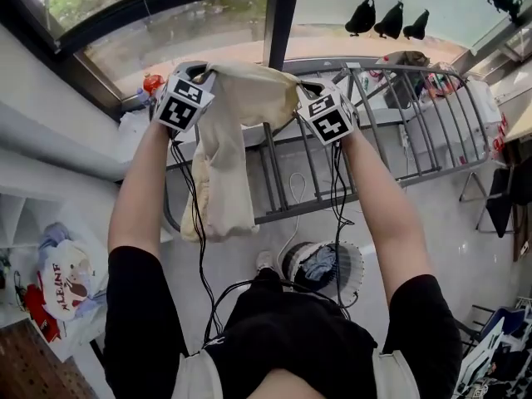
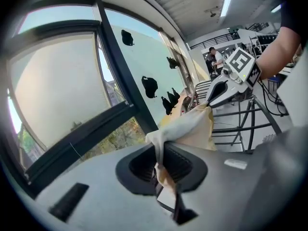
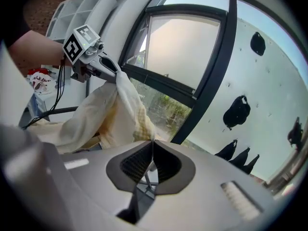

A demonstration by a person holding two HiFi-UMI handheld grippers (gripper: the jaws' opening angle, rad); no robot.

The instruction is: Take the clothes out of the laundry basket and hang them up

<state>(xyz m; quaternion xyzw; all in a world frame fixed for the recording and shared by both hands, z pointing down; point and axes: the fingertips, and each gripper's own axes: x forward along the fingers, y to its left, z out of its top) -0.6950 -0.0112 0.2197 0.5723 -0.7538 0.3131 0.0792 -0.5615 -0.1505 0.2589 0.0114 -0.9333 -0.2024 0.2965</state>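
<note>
Over the drying rack [image 1: 432, 140], the fingers of my left gripper [image 1: 202, 75] are closed on the cream garment [image 1: 224, 165], and those of my right gripper [image 1: 307, 90] on its other end. I should hold it stretched and lay it evenly across one rail.

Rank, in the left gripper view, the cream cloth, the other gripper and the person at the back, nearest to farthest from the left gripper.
1. The cream cloth: pinched in the left gripper jaws.
2. The right gripper: up and right, gripping the cloth's far end.
3. The person: far back in the room, upper right.
</note>
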